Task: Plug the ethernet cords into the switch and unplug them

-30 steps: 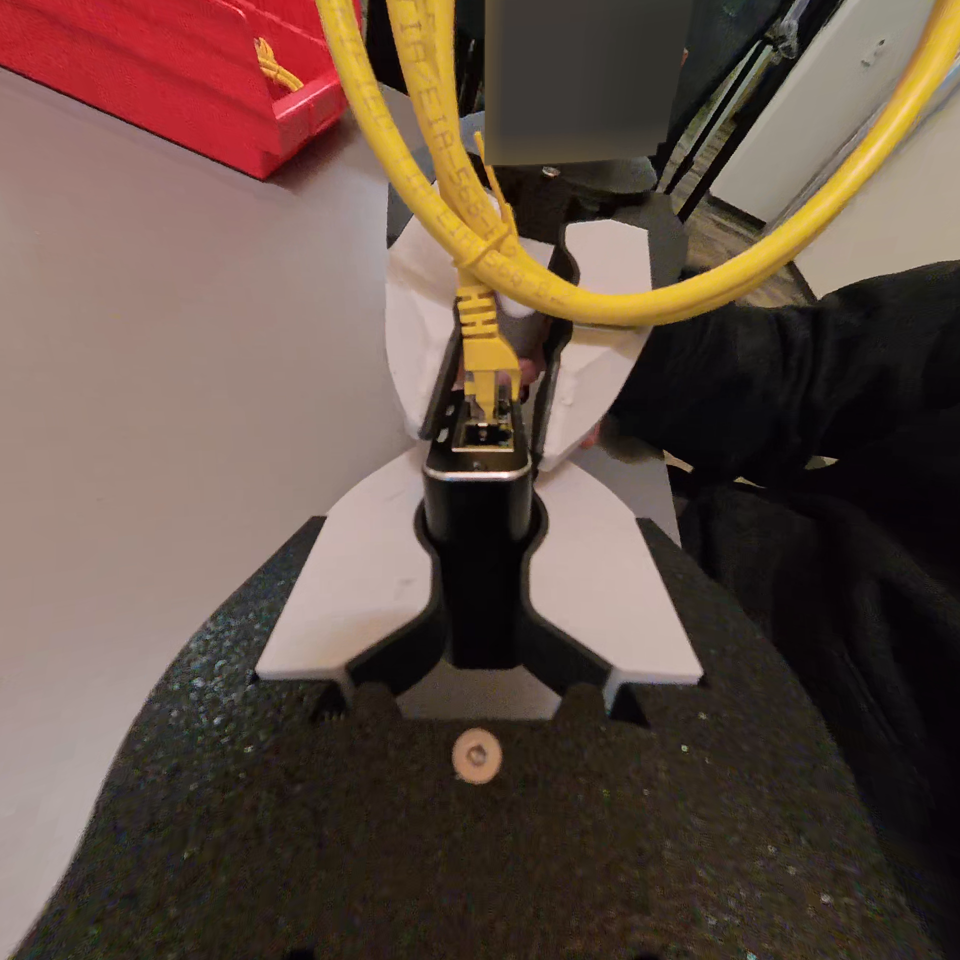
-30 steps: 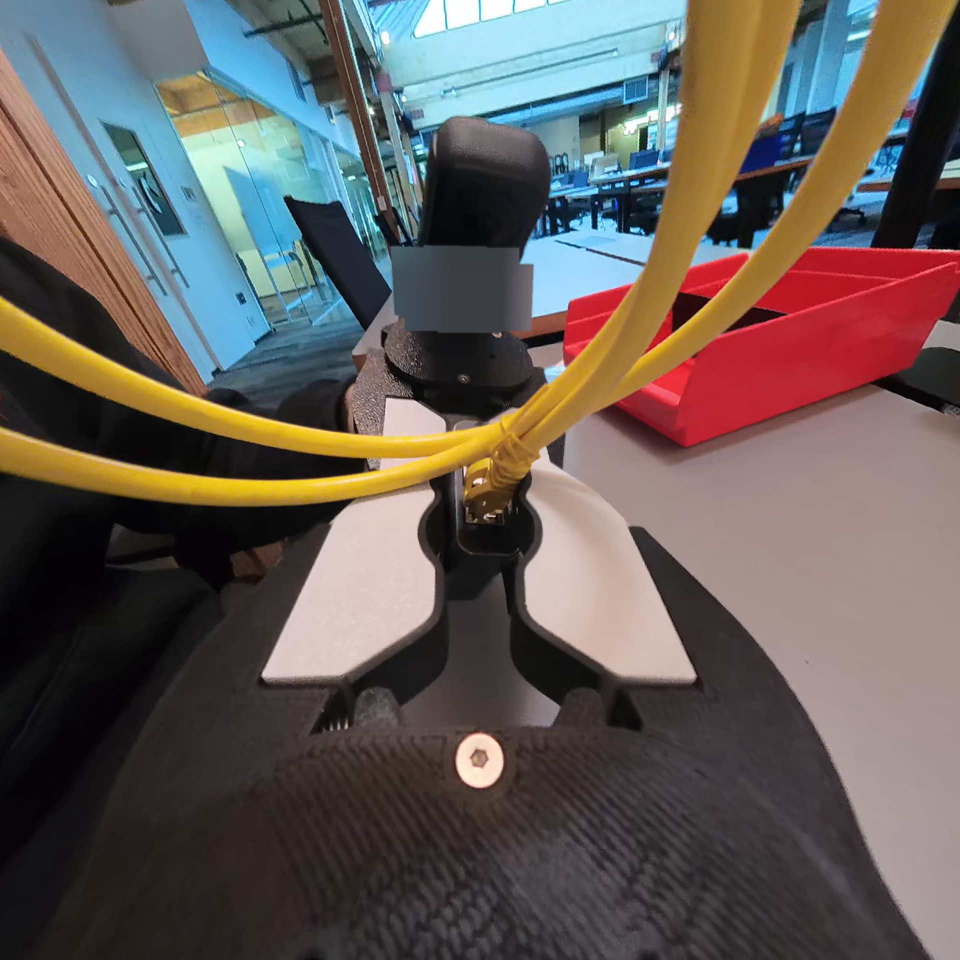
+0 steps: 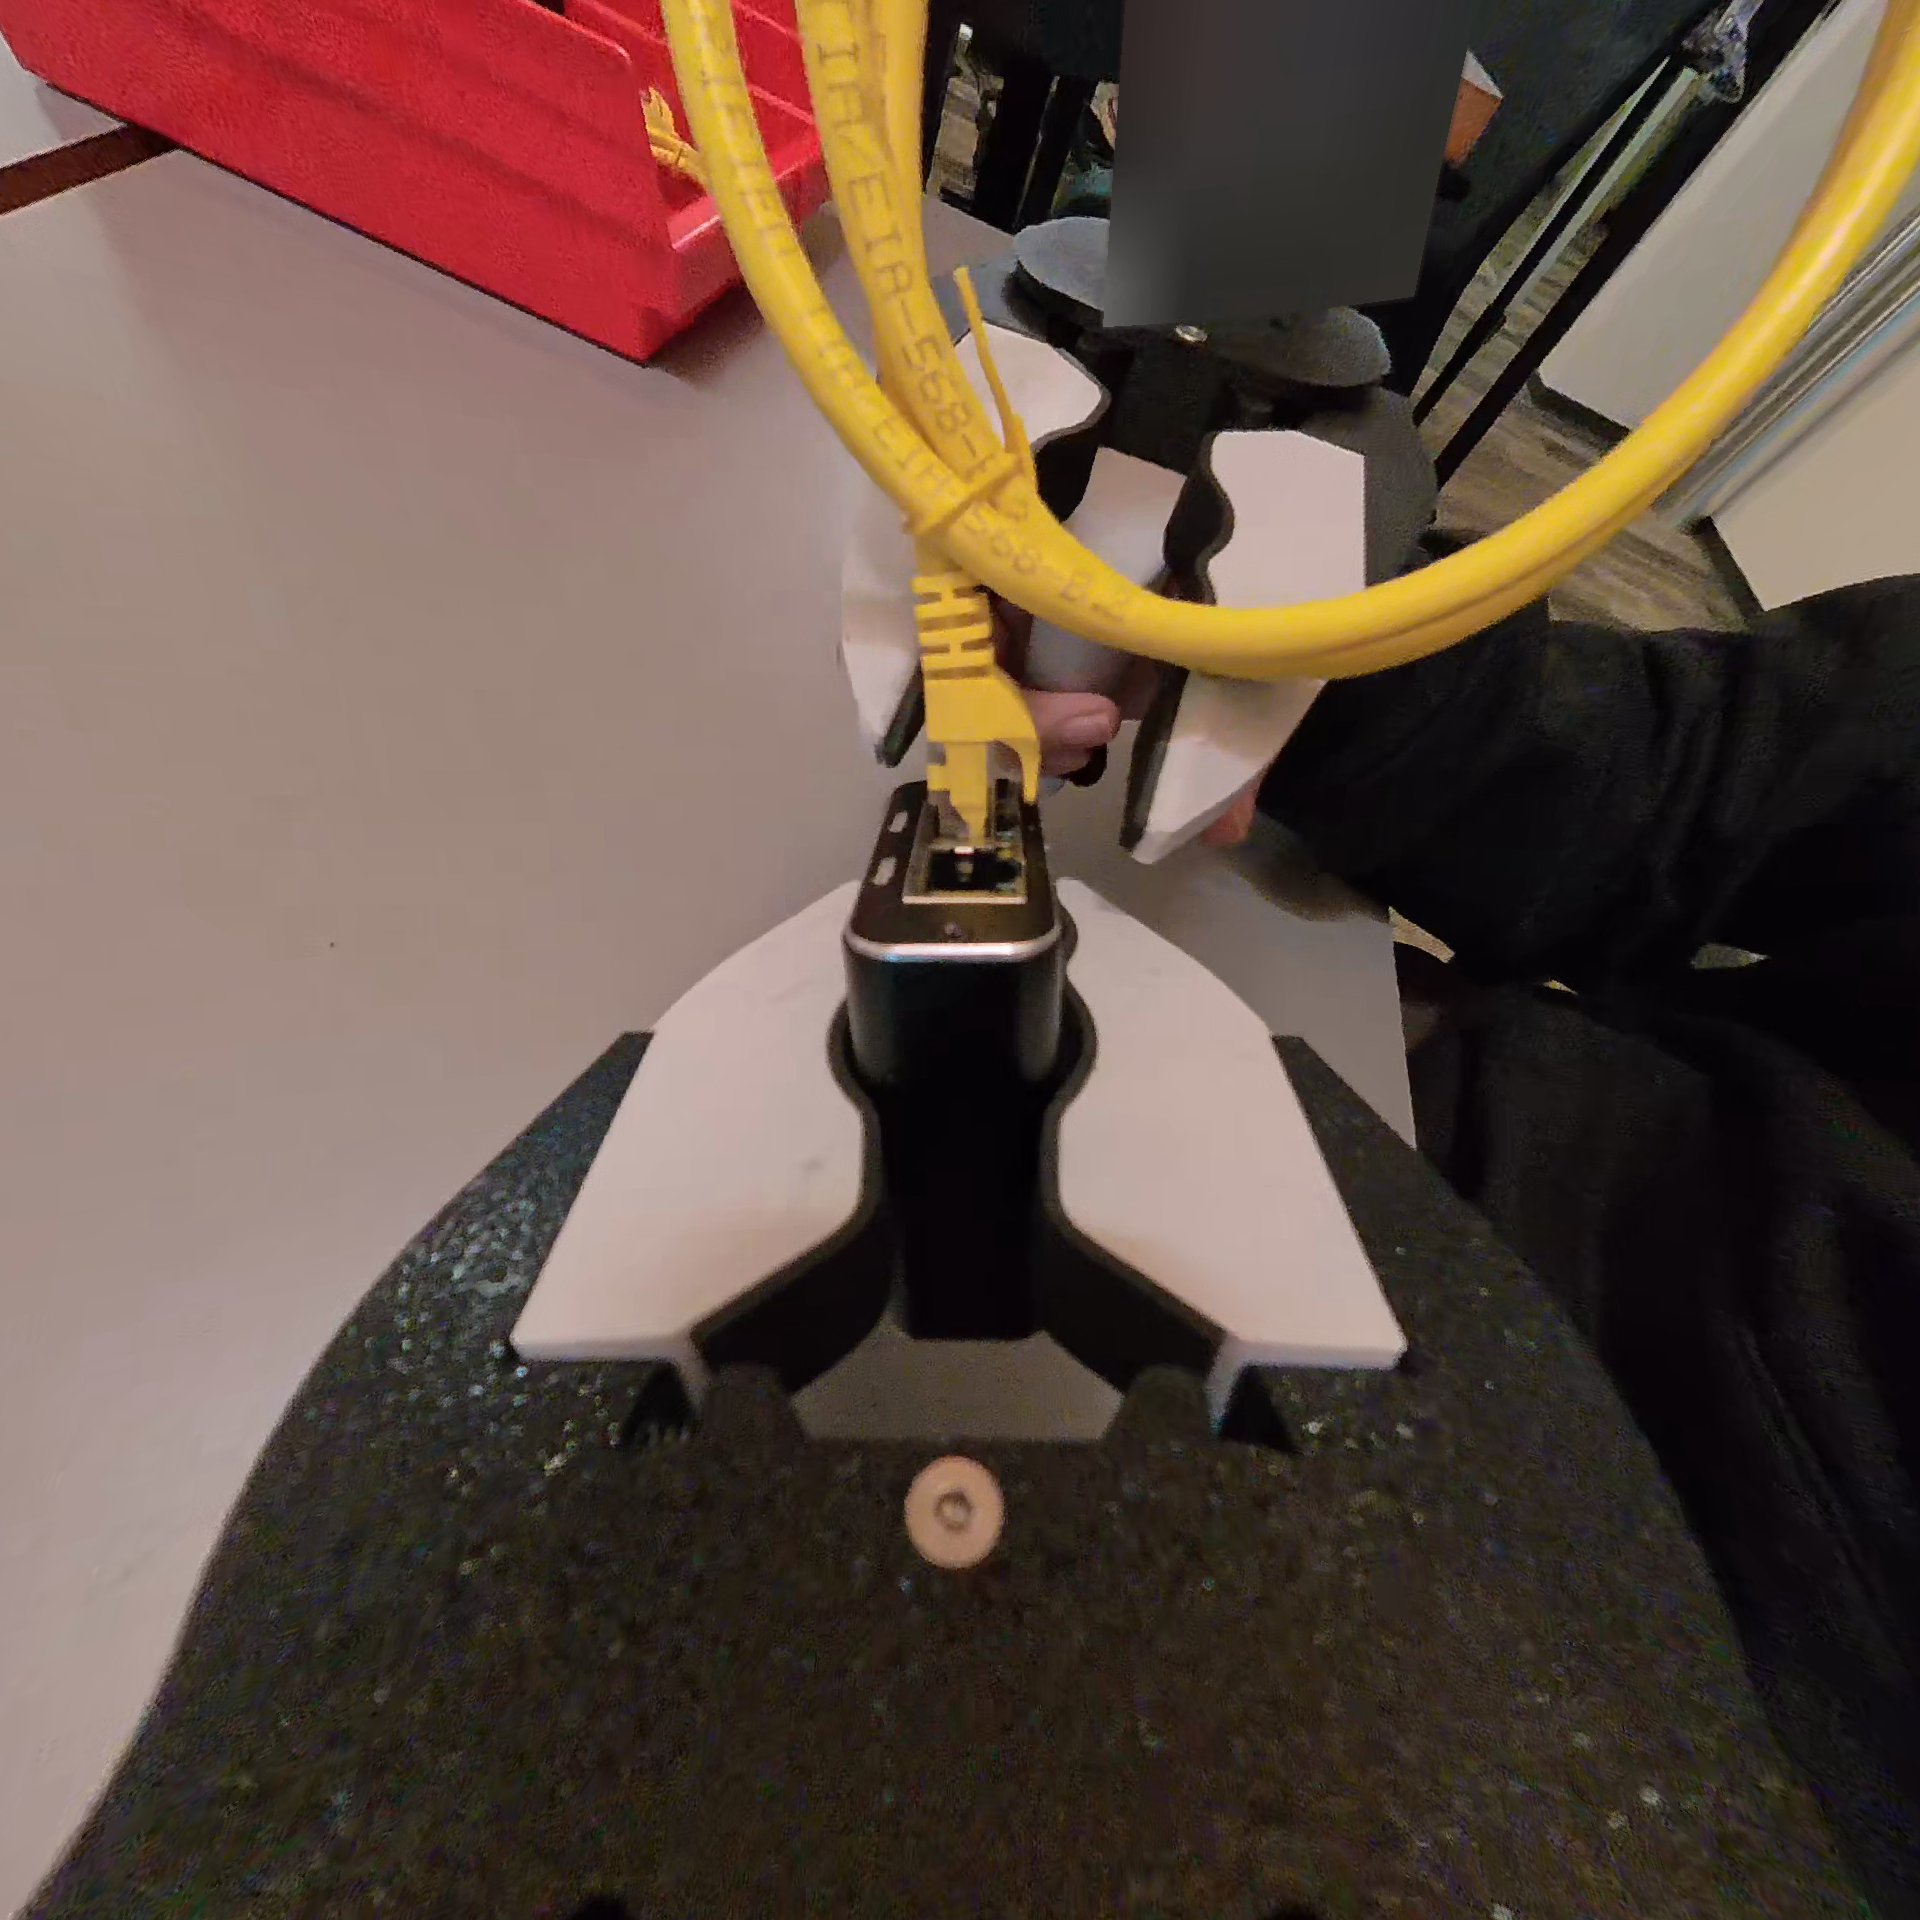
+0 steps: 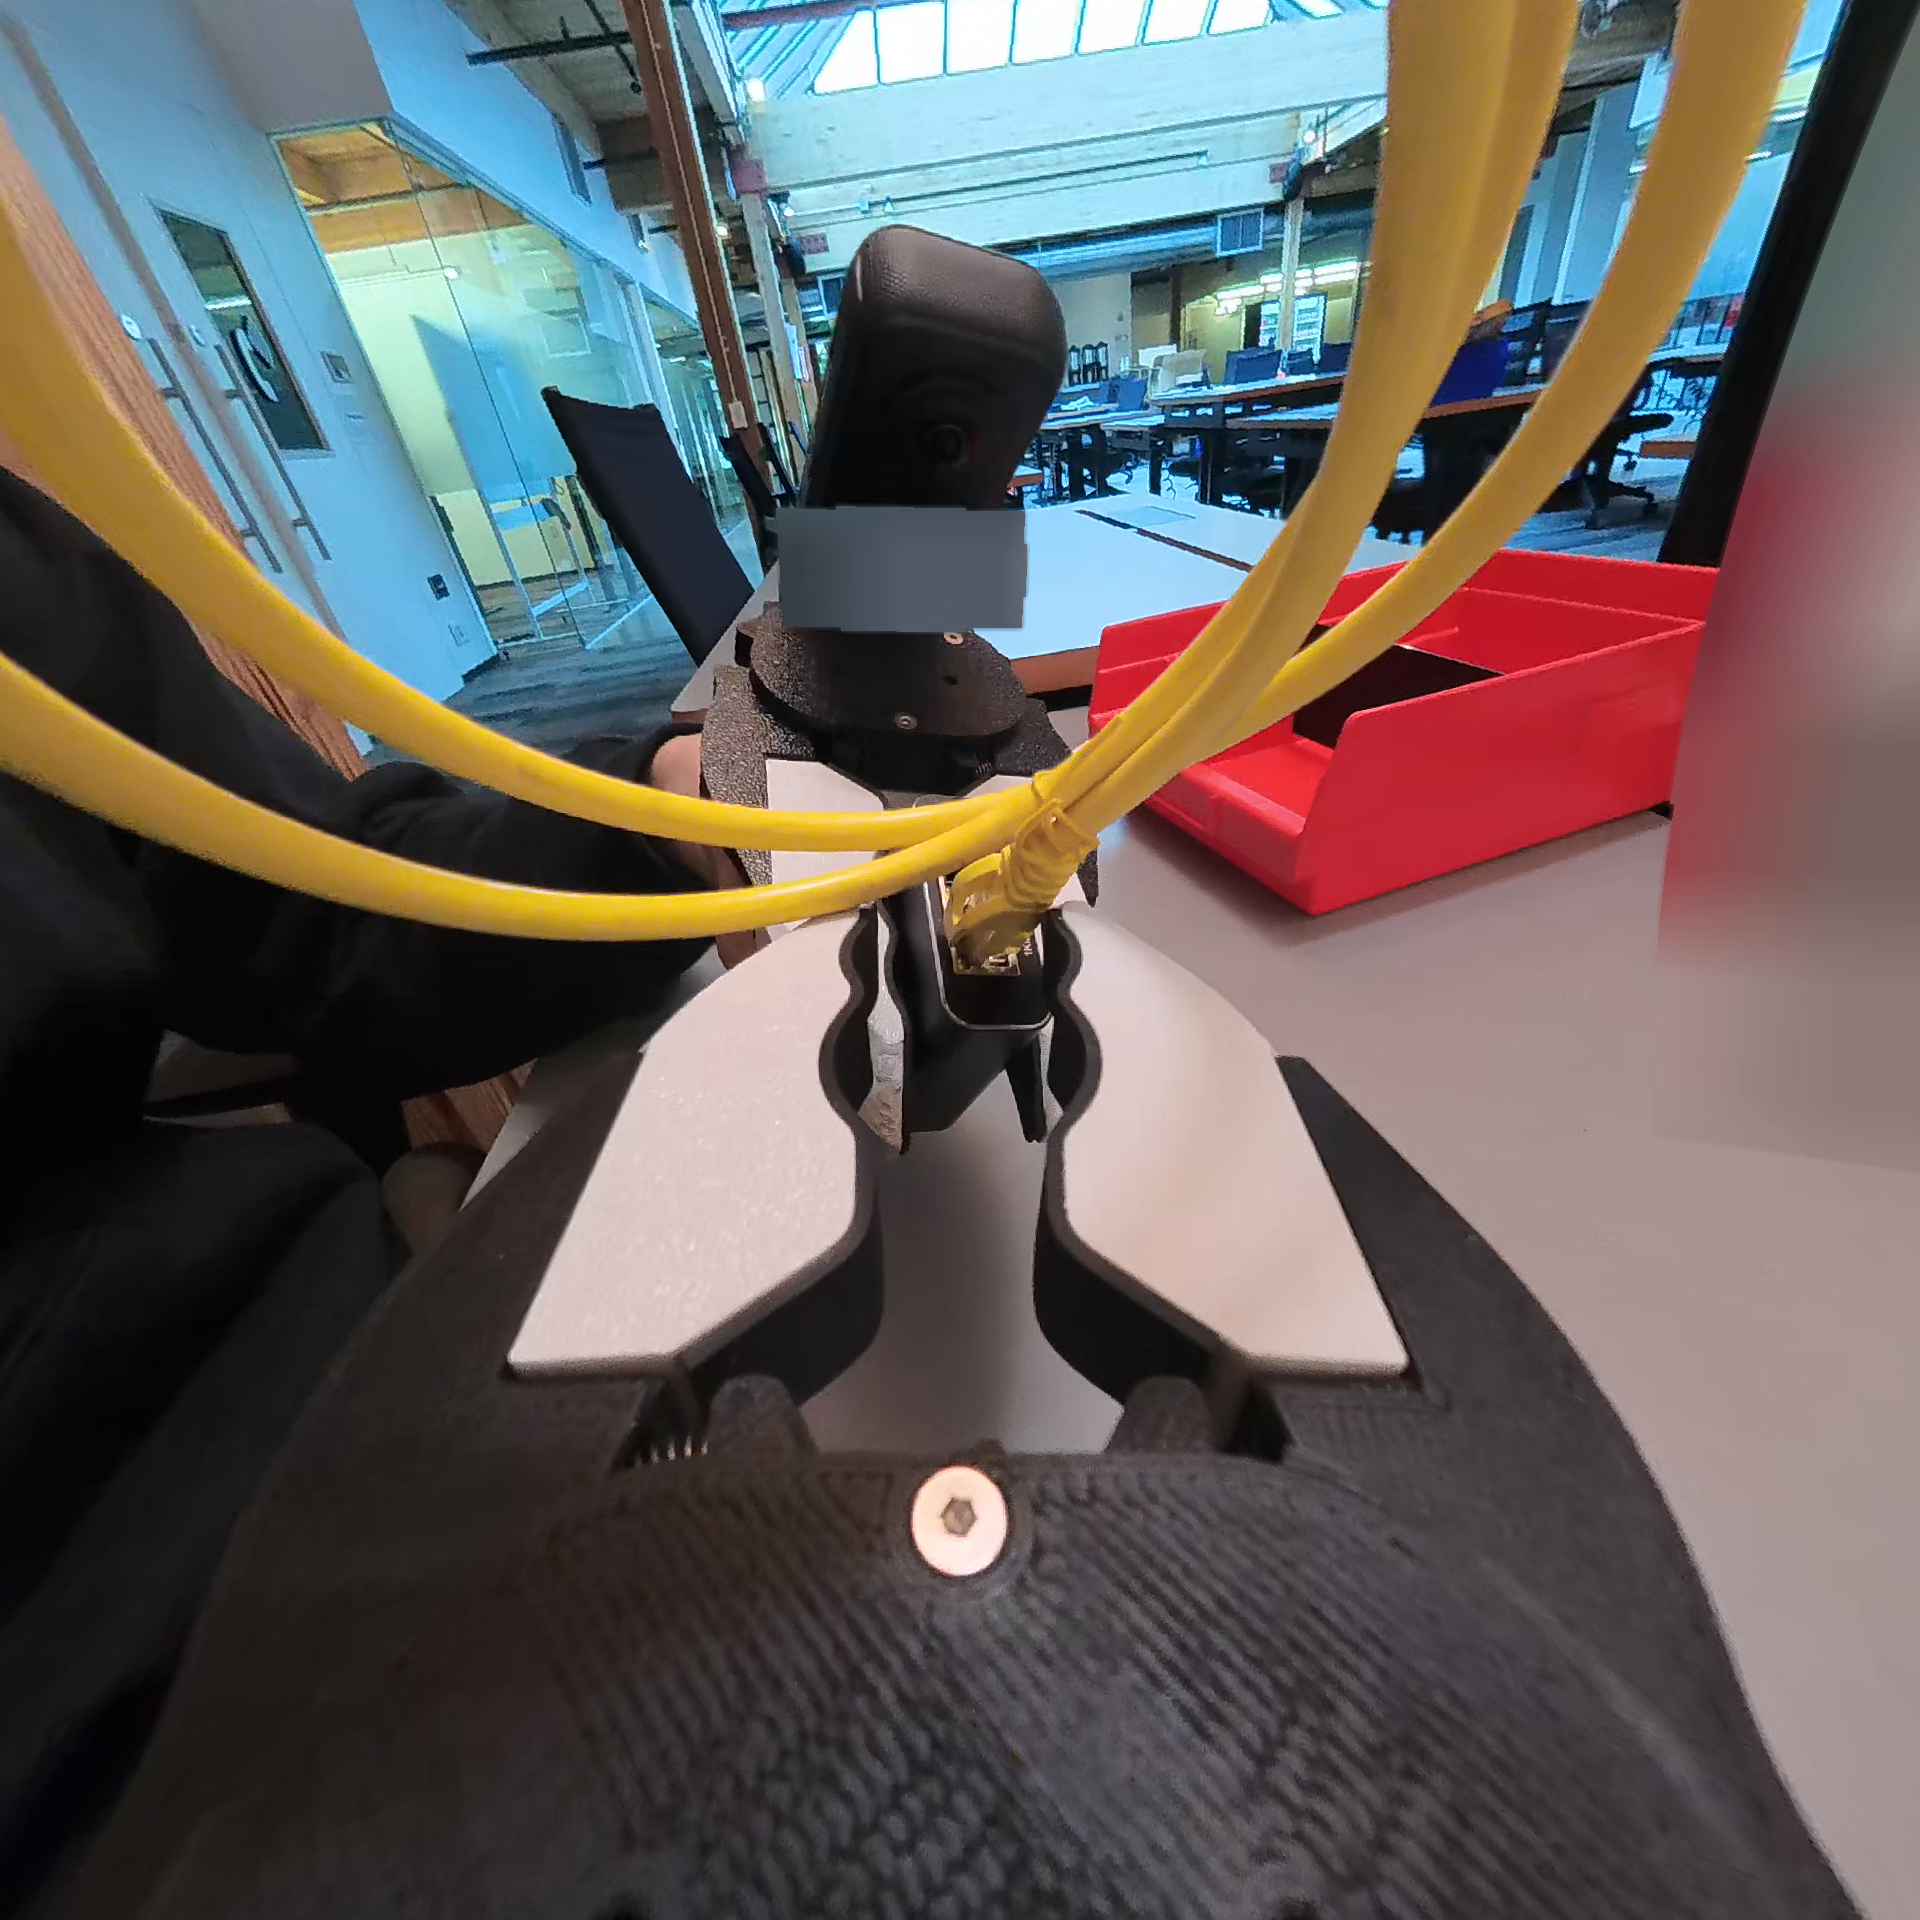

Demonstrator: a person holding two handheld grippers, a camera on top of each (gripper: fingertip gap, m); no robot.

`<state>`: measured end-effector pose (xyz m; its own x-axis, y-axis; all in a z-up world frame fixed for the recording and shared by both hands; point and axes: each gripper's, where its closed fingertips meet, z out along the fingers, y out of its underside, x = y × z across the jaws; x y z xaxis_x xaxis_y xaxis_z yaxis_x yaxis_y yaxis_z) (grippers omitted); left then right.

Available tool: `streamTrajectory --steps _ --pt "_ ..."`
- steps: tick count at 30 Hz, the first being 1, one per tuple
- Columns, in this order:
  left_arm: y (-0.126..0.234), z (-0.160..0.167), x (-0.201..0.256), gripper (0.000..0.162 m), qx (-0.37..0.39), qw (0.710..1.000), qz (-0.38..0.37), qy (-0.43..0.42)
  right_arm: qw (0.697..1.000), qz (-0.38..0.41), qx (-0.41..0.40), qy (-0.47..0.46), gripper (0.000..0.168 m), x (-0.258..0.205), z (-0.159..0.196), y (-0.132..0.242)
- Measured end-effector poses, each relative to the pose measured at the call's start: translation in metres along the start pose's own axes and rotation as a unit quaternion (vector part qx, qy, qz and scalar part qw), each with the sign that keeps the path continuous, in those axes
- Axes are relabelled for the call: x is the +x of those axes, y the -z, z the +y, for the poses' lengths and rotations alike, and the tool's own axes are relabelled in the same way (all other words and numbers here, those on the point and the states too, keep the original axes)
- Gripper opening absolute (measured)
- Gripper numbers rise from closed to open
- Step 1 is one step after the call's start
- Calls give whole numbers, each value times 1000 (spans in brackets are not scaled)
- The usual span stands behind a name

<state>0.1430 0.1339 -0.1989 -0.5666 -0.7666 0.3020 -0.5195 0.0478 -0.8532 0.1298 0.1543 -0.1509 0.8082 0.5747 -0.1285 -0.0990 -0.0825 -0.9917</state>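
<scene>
Left tool (image 3: 956, 1023): fingers closed on the small black rectangular switch (image 3: 956, 966), held port-end forward above the grey counter (image 3: 364, 727).
Switch ports: the near one stands empty; the yellow ethernet plug (image 3: 971, 727) sits in the far one.
Cable: looped yellow ethernet cords (image 3: 1403, 582), bundled by a yellow tie just behind the plug.
Right tool (image 4: 961, 1049): fingers spread apart, holding nothing; they flank the switch end without a visible grip.
Surroundings: red plastic bin (image 4: 1455, 748) on the counter, well apart.
</scene>
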Motion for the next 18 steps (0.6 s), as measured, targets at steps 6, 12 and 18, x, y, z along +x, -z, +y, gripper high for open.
streamTrajectory --steps 6,12,18 --pt "-2 1 0 27 -3 1000 1 4 1000 1 -5 -2 30 1 2 1" --pt "2 -3 -7 27 8 999 -32 1 1000 10 -21 -6 31 7 1 12" --pt "40 -19 -43 27 31 979 -188 -72 995 68 32 -69 39 36 -30 75"
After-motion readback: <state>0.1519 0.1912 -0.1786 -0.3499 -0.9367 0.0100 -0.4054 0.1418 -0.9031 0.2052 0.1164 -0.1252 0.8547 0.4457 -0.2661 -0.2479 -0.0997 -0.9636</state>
